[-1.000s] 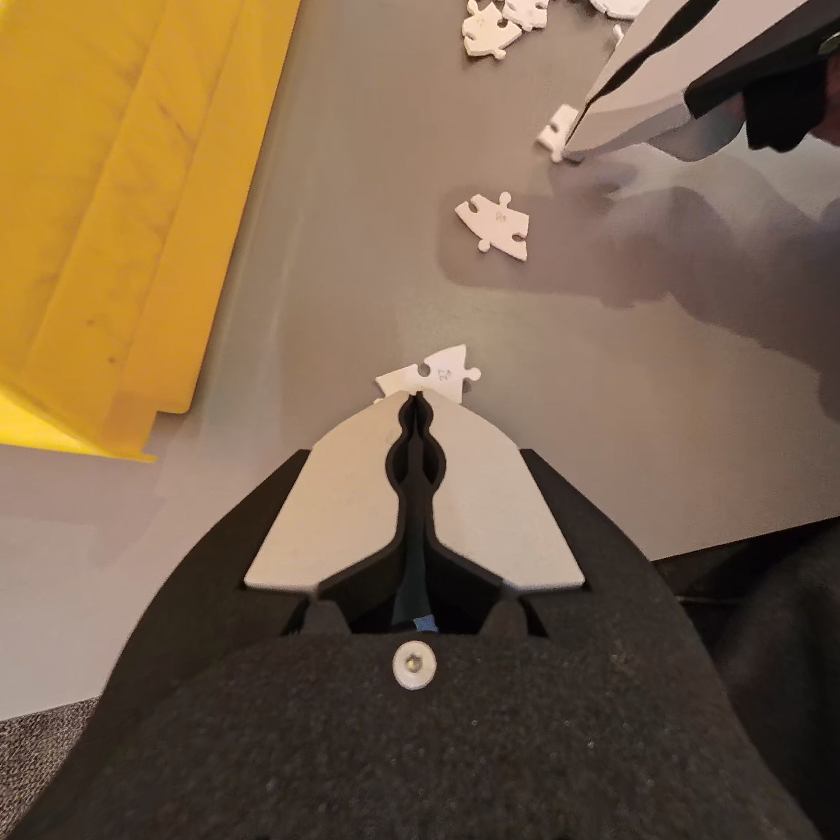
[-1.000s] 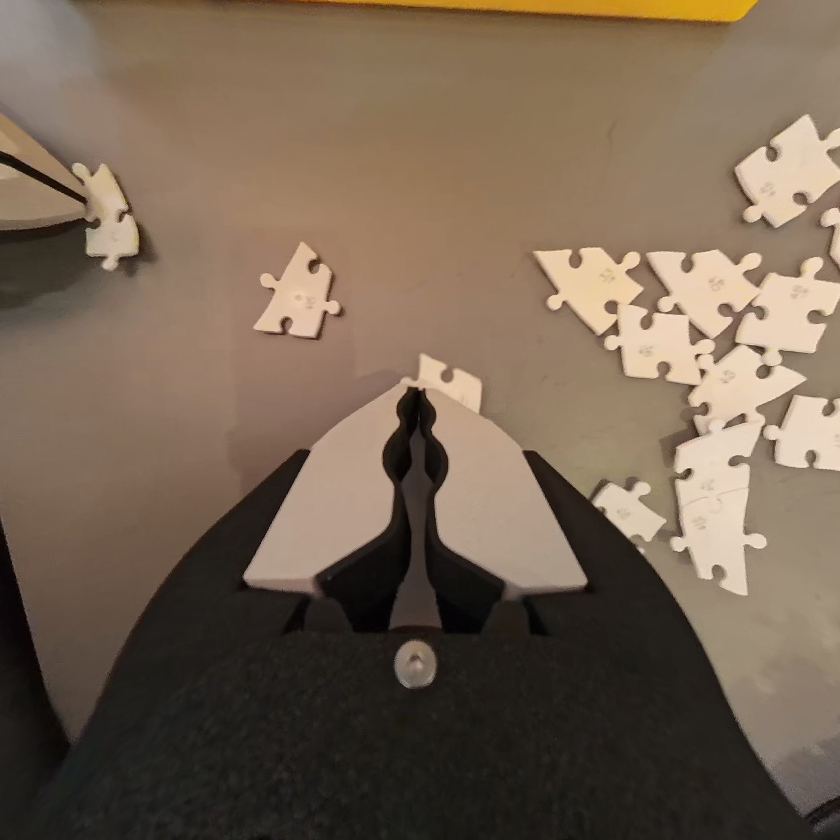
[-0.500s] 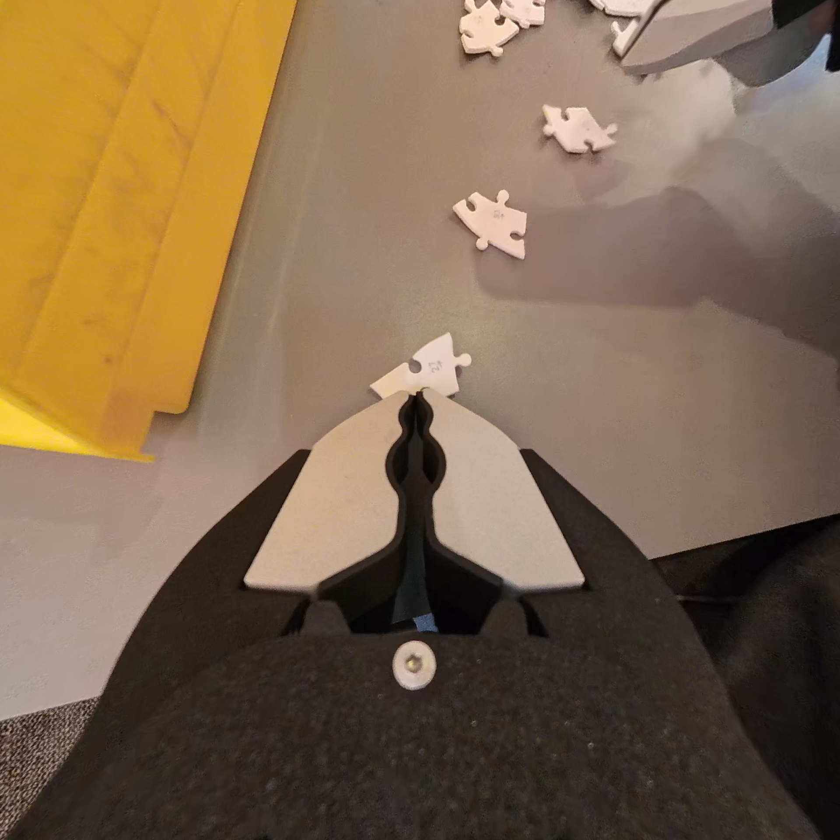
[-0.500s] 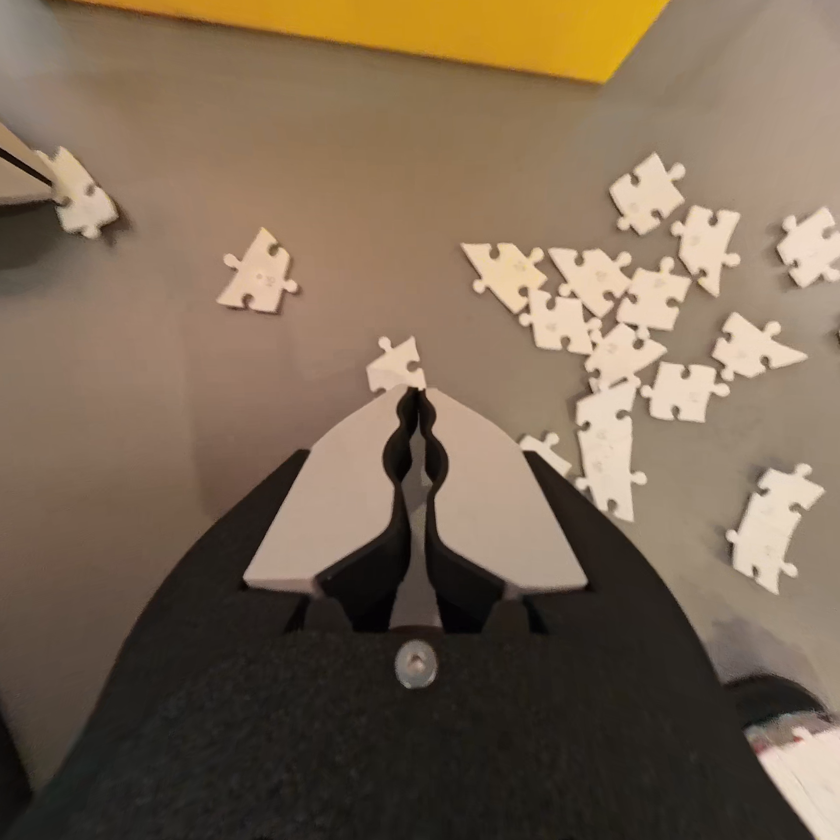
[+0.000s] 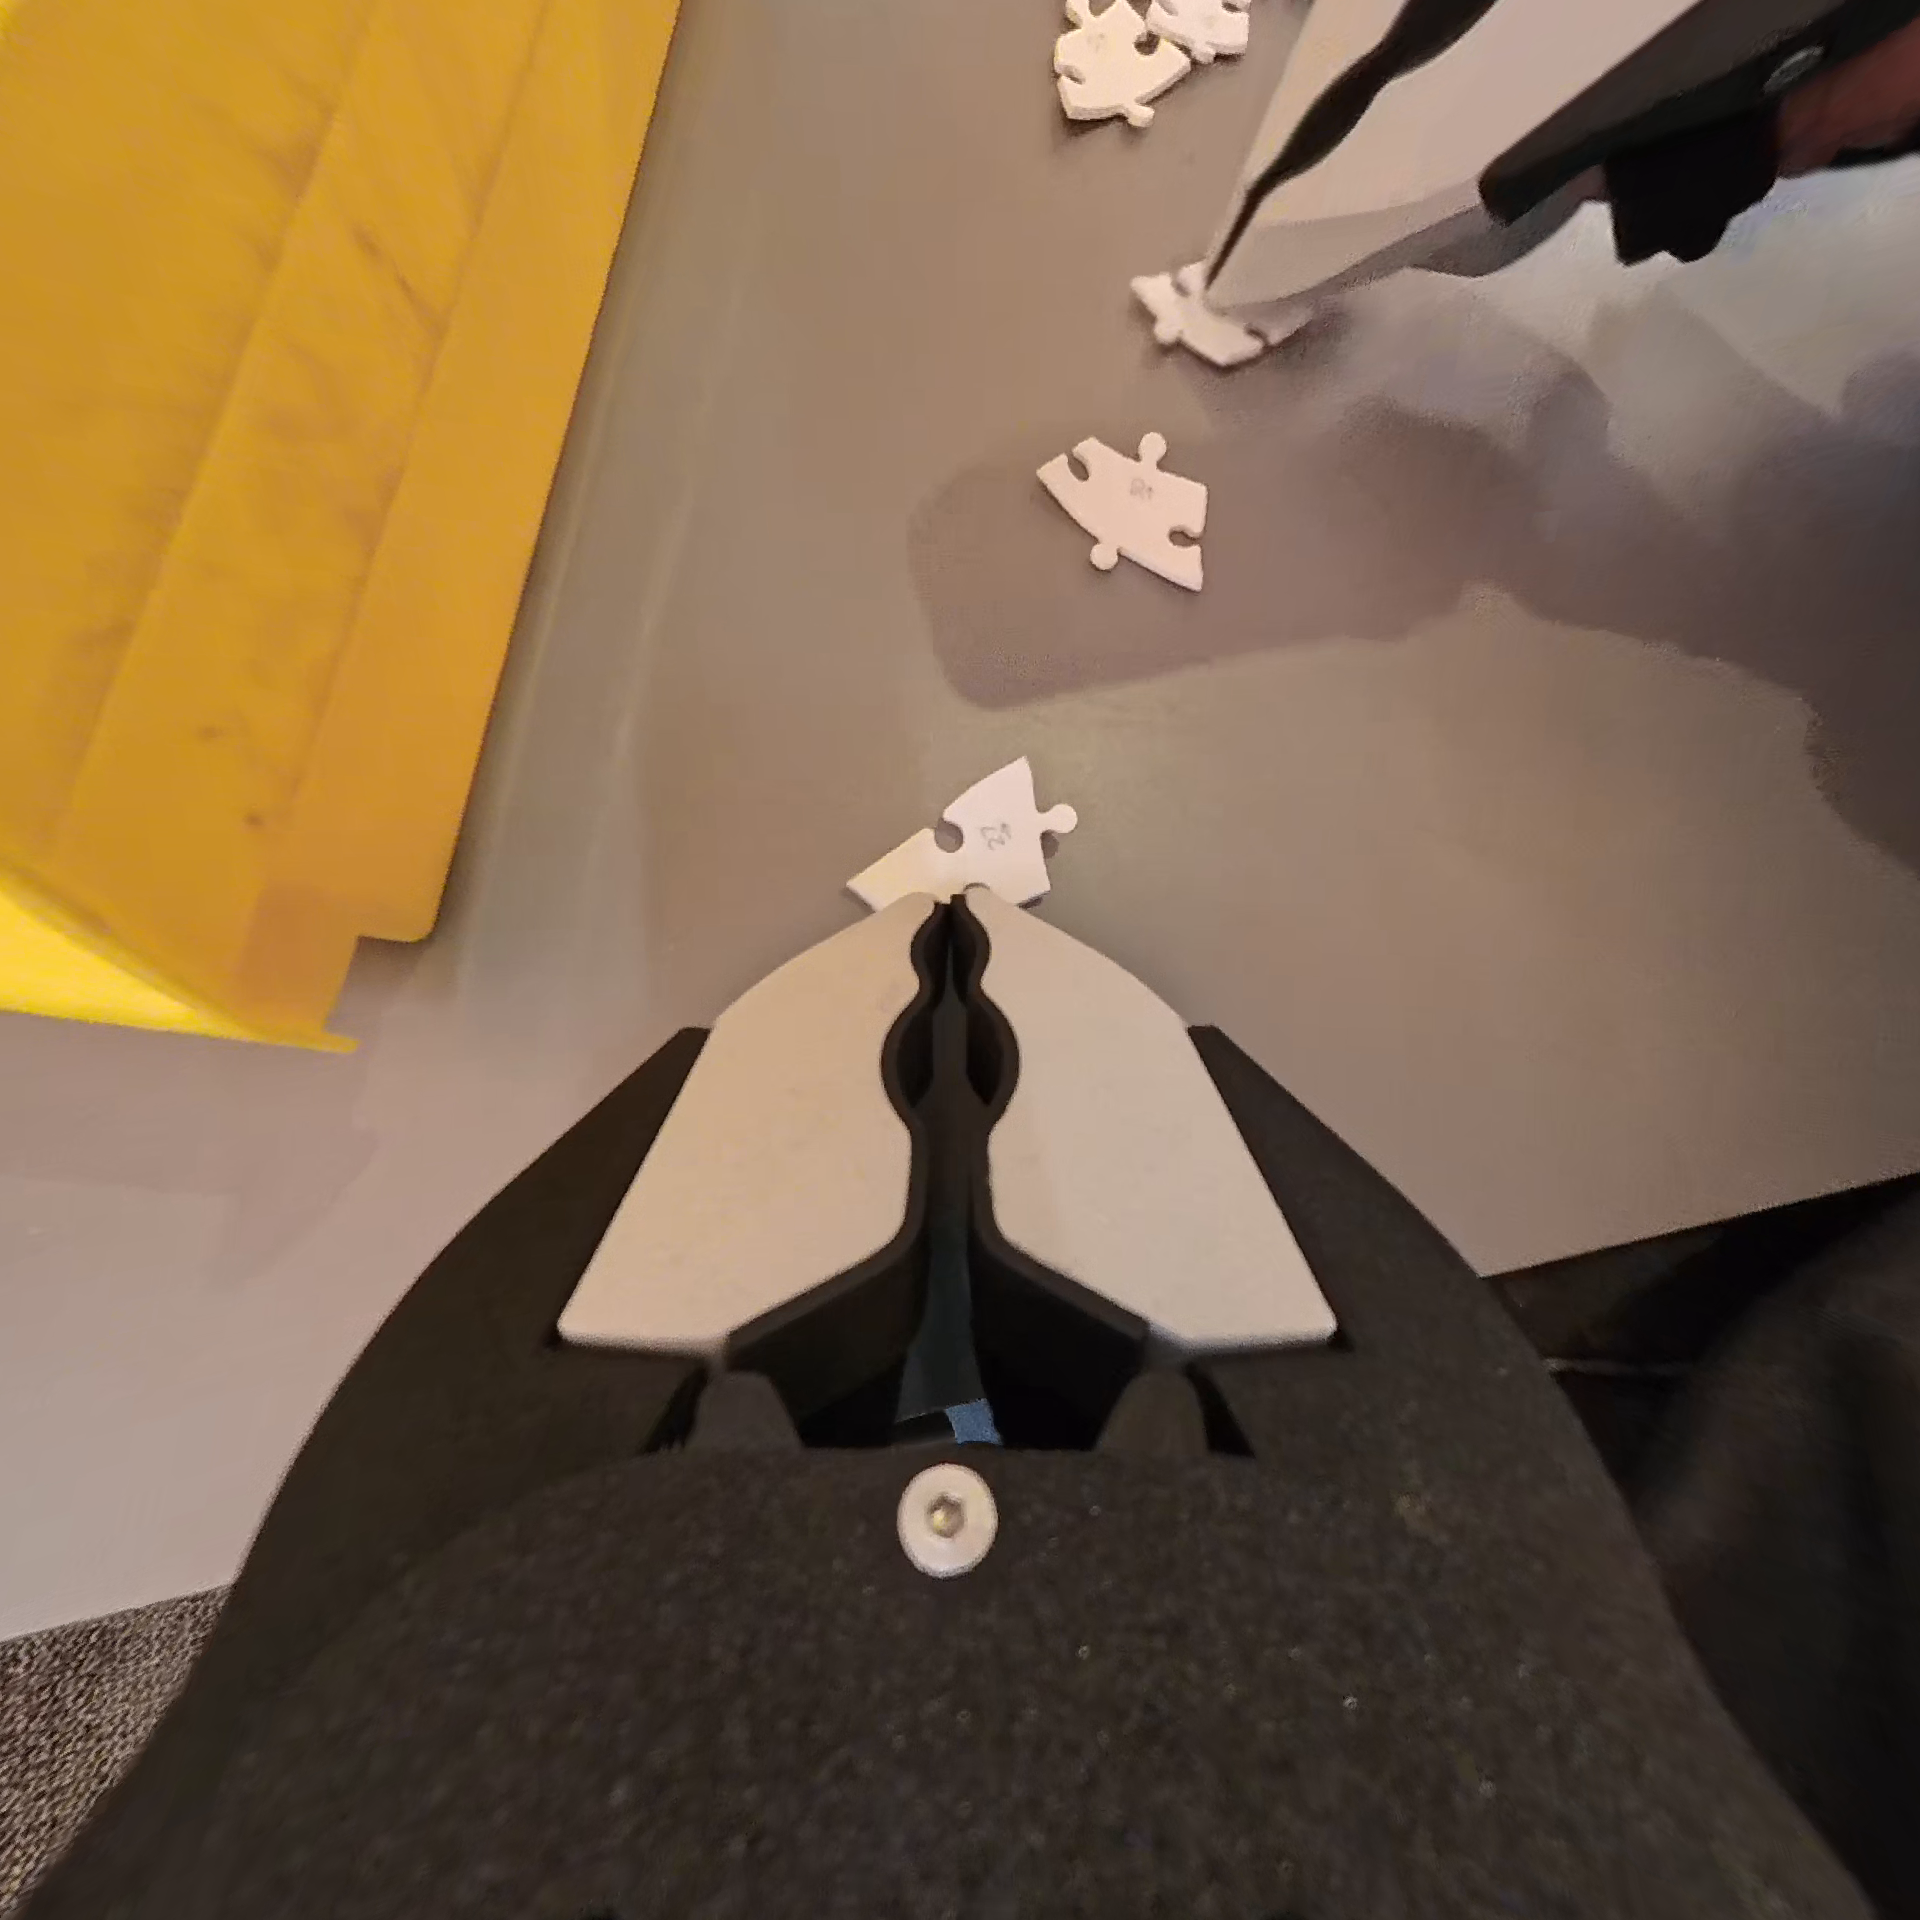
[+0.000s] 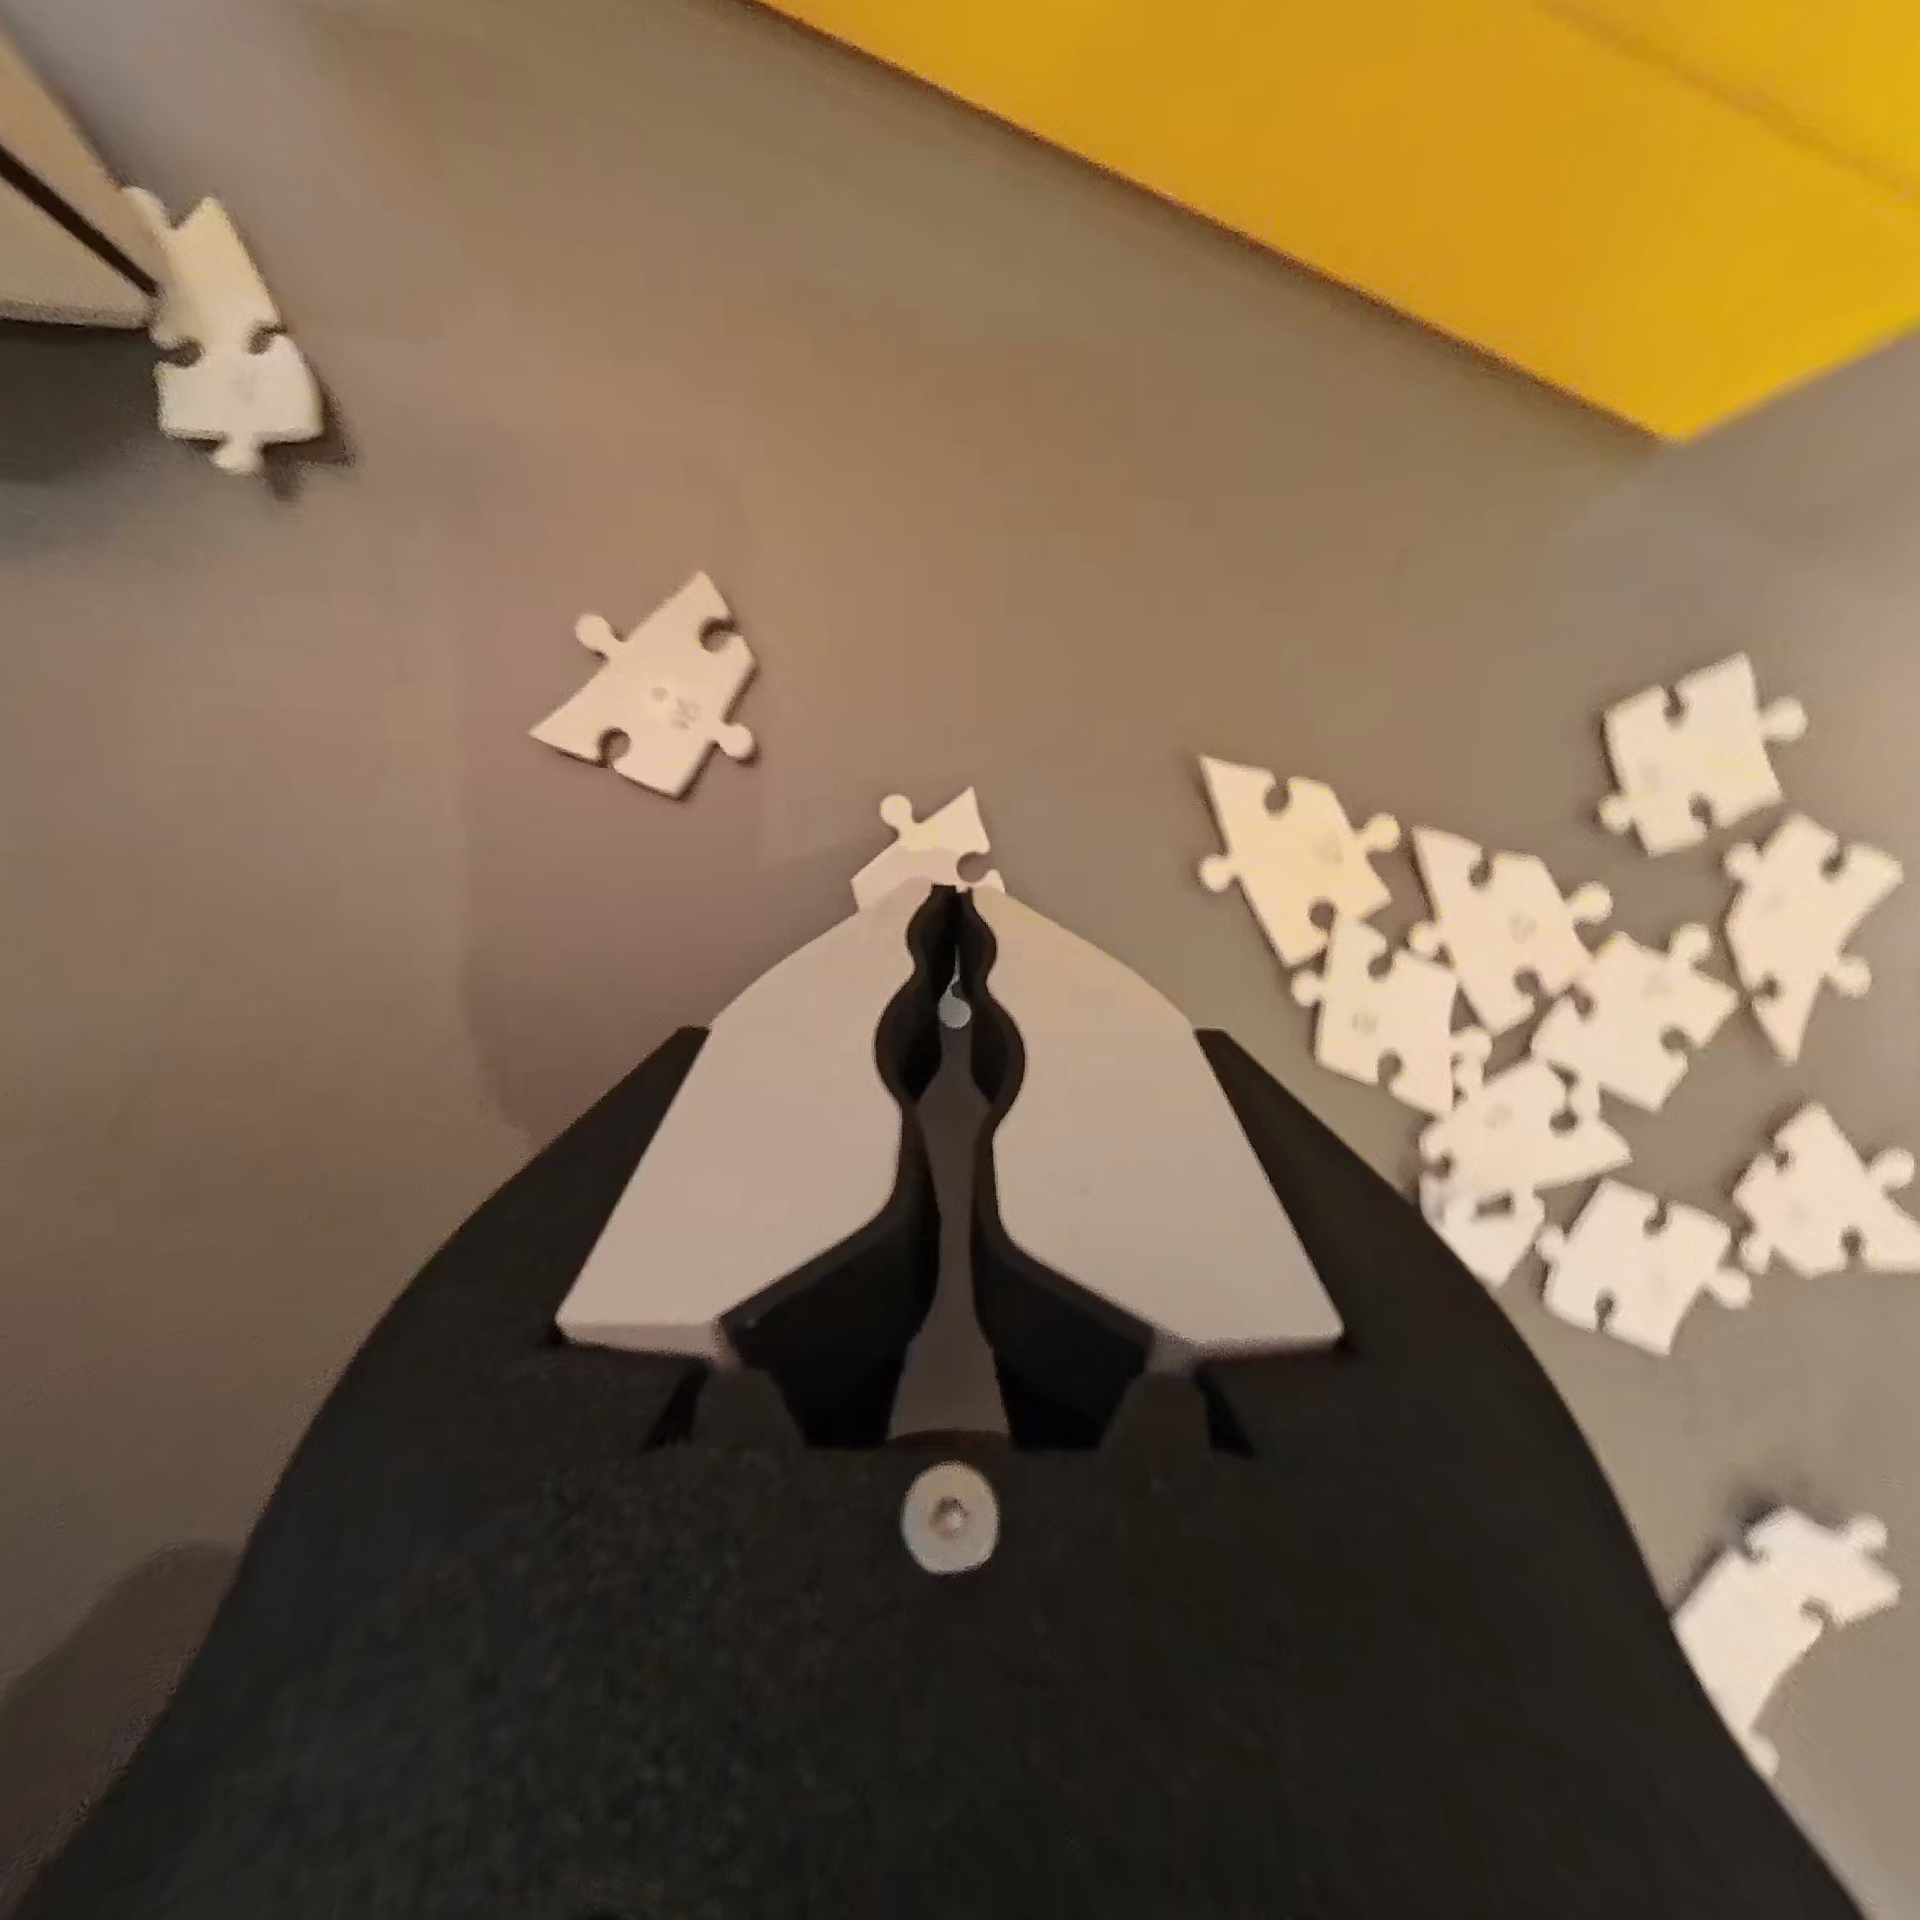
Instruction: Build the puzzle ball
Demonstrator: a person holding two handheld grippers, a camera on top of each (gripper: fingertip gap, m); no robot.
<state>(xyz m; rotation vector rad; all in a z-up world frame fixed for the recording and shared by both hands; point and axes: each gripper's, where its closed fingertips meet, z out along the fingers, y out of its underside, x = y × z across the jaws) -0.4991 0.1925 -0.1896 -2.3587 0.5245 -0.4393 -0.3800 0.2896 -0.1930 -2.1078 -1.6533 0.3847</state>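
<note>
Left to right, with the loose white curved puzzle piece [image 5: 1130, 511] lying flat mid-table as landmark. Far left of it stood the yellow plastic bin [image 5: 239, 416] on the grey tabletop [image 5: 1351, 935]. Nearer the camera than the landmark, the left gripper [image 5: 953, 902] had its fingers pinched narrow on a white joined pair of puzzle pieces [image 5: 971, 840], gripping it by the near edge; the pair looked tilted up off the table, its tab pointing right. Beyond and right of the landmark, the right gripper [image 6: 953, 896] had its fingers closed tight on a single white tabbed puzzle piece [image 6: 935, 842]; in the left wrist view that piece [image 5: 1205, 317] sat low, at or just above the surface, contact unclear. Farther right of the landmark lay the heap of loose white puzzle pieces [image 6: 1558, 997], some overlapping. No ball shape was formed yet; judged very early in the build.

Step in hand, as judged: bring the right piece to the left pair and lock a tab into a socket. To do it well: keep both grips at the edges so the mating tab and socket stay clear, match the curve direction of both parts, line up edge-on before pressing, push in gently along the plane. Risk: thin pieces twisting or slipping in narrow tips; right view was blurred, so slow down before contact.
</note>
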